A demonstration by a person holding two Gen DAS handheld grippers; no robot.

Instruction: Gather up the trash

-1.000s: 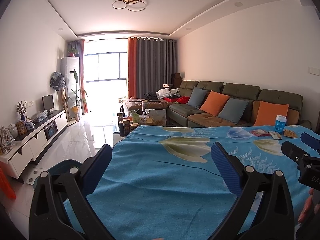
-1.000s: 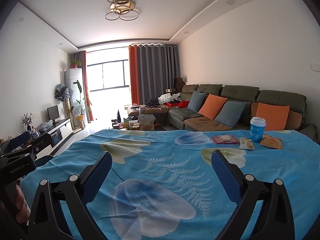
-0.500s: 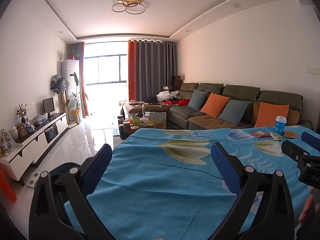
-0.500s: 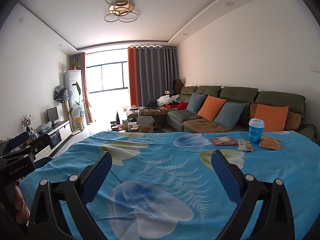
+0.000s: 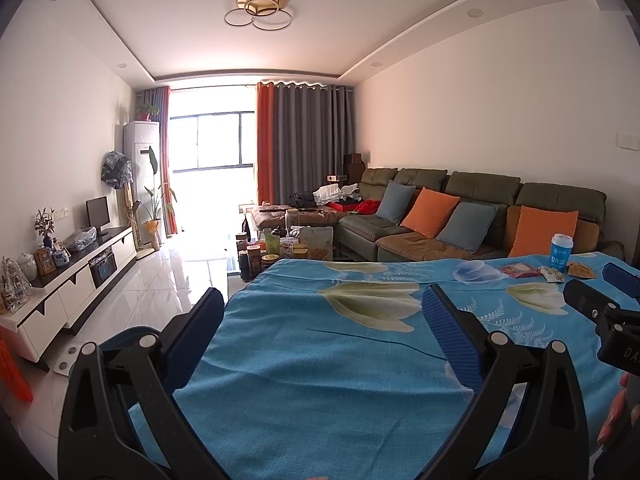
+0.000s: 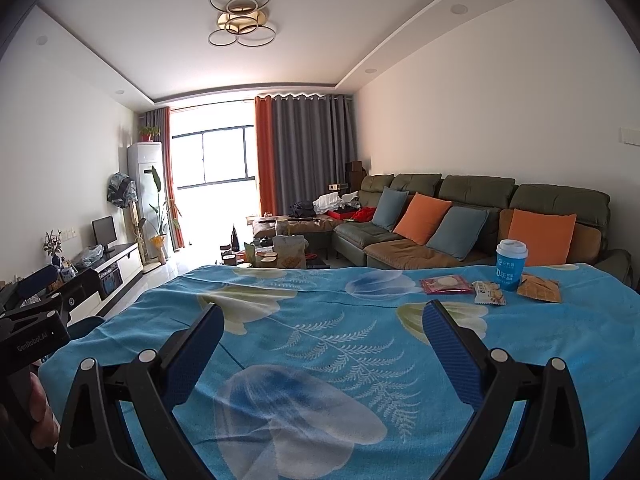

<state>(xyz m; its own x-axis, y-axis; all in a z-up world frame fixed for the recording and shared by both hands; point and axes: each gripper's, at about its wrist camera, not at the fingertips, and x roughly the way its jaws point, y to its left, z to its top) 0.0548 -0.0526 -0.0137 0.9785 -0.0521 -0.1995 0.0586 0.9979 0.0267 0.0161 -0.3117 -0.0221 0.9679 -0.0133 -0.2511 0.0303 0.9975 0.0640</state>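
Observation:
A blue paper cup [image 6: 511,265] with a white lid stands at the far right of the table with the blue floral cloth [image 6: 320,352]. Beside it lie a red wrapper [image 6: 446,284], a white snack packet [image 6: 489,292] and an orange-brown packet [image 6: 538,288]. The same cup [image 5: 561,252] and wrappers [image 5: 520,270] show far right in the left wrist view. My right gripper [image 6: 322,346] is open and empty over the cloth, well short of the trash. My left gripper [image 5: 322,338] is open and empty at the table's left end.
A green sofa [image 6: 480,216] with orange and grey cushions runs along the right wall. A cluttered coffee table [image 5: 280,250] stands beyond the table. A white TV cabinet [image 5: 76,272] lines the left wall. A dark blue bin [image 5: 124,338] sits on the floor beside the table's left end.
Both views have tilted slightly upward; the cup and wrappers sit a little lower in frame. Both grippers stay open.

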